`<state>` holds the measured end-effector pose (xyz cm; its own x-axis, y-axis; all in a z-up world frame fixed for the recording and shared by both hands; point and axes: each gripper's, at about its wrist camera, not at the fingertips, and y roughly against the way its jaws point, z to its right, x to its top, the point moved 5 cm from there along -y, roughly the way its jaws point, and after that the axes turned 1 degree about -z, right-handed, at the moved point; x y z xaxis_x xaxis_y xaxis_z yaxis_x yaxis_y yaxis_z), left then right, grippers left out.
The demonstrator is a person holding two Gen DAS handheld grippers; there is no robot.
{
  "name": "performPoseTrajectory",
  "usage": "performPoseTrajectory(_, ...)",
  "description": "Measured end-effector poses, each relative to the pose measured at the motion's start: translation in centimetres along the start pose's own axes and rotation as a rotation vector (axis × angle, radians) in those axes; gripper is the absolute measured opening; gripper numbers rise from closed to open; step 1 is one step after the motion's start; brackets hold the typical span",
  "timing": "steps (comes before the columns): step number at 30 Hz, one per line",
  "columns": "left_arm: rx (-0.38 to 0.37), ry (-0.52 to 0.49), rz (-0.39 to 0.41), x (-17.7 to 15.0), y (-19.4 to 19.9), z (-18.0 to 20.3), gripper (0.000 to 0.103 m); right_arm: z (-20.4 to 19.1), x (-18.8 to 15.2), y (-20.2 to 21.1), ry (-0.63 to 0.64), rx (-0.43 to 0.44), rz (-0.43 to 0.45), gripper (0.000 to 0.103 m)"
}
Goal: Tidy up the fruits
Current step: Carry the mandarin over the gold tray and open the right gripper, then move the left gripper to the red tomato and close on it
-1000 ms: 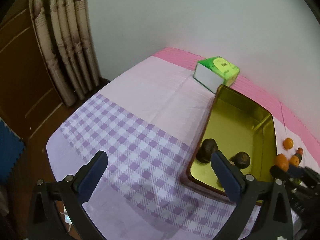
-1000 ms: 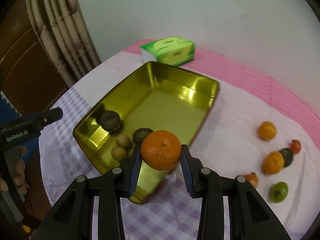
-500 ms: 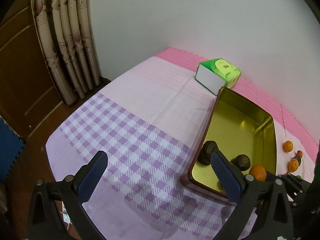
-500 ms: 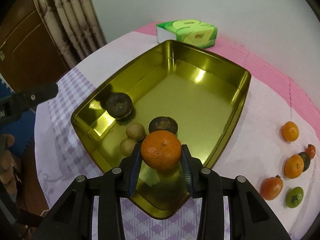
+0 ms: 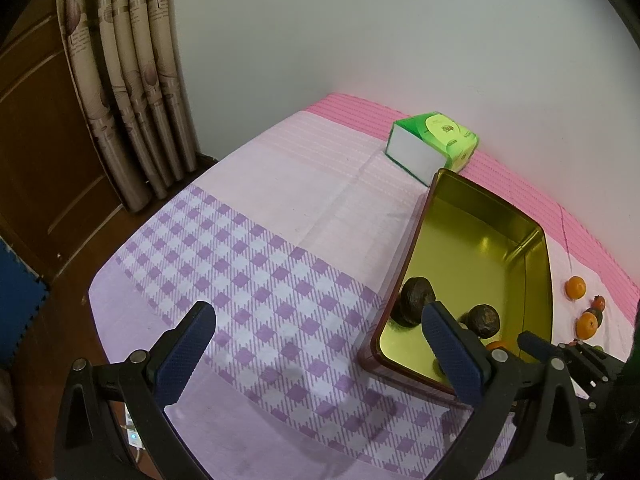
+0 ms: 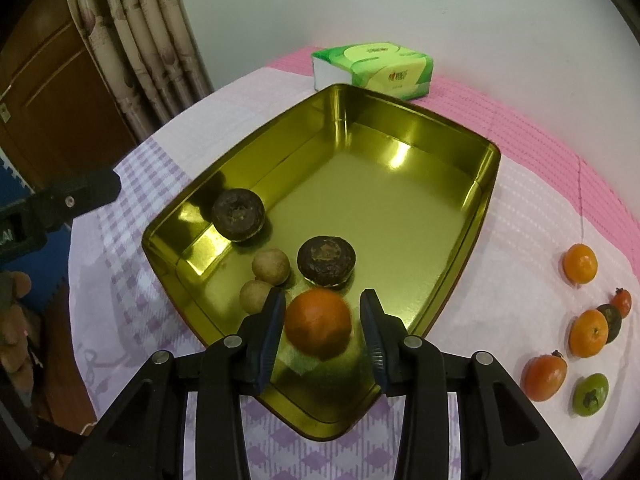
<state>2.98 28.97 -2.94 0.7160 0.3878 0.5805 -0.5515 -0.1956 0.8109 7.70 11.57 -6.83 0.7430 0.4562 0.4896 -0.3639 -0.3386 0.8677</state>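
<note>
A gold metal tray (image 6: pixel 490 172) sits on the table, also in the left wrist view (image 5: pixel 546 280). It holds two dark round fruits (image 6: pixel 238 214) (image 6: pixel 326 261) and two small tan fruits (image 6: pixel 271 266). My right gripper (image 6: pixel 322 330) is open over the tray's near corner; an orange (image 6: pixel 318 322) sits loose between its fingers, blurred. My left gripper (image 5: pixel 316 354) is open and empty over the checked cloth left of the tray. More oranges (image 6: pixel 580 263) (image 6: pixel 589 333), a red fruit (image 6: pixel 544 376) and a green fruit (image 6: pixel 590 393) lie on the cloth to the right.
A green tissue pack (image 6: pixel 374 68) lies behind the tray near the wall. The table's left edge drops to the floor by a curtain (image 5: pixel 132 92) and a wooden door (image 5: pixel 36 140). A small red fruit (image 6: pixel 622 302) and a dark one (image 6: pixel 613 316) lie among the oranges.
My right gripper moved forward over the tray and lower, then opened. The orange it held is now loose between the fingers. My left gripper stayed open, nearly still.
</note>
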Motion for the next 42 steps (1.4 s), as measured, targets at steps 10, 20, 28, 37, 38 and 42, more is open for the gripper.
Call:
performPoseTrajectory(10, -0.011, -0.042, 0.019, -0.4, 0.2, 1.2, 0.102, 6.3, -0.7, 5.8, -0.127, -0.054, 0.148, 0.056)
performPoseTrajectory(20, -0.087, -0.247, 0.120, -1.8, 2.1, 6.5, 0.102, 23.0, -6.8, 10.4, -0.427, -0.301, 0.191, 0.071)
performPoseTrajectory(28, -0.222, -0.435, 0.110, -4.0, 3.7, 14.7, 0.102, 30.9, -11.9, 9.5, -0.476, -0.414, 0.093, 0.074)
performPoseTrajectory(37, -0.308, -0.540, 0.058, -5.8, 3.1, 23.4, 0.102, 32.3, -12.8, 7.7, -0.450, -0.380, 0.070, 0.086)
performPoseTrajectory(38, -0.314, -0.551, 0.049, -6.1, 2.9, 24.1, 0.102, 32.4, -12.9, 7.5, -0.437, -0.387, 0.065, 0.087)
performPoseTrajectory(42, -0.330, -0.602, 0.010, -7.3, 1.8, 26.9, 0.102, 32.4, -13.2, 7.5, -0.412, -0.379, 0.074, 0.094)
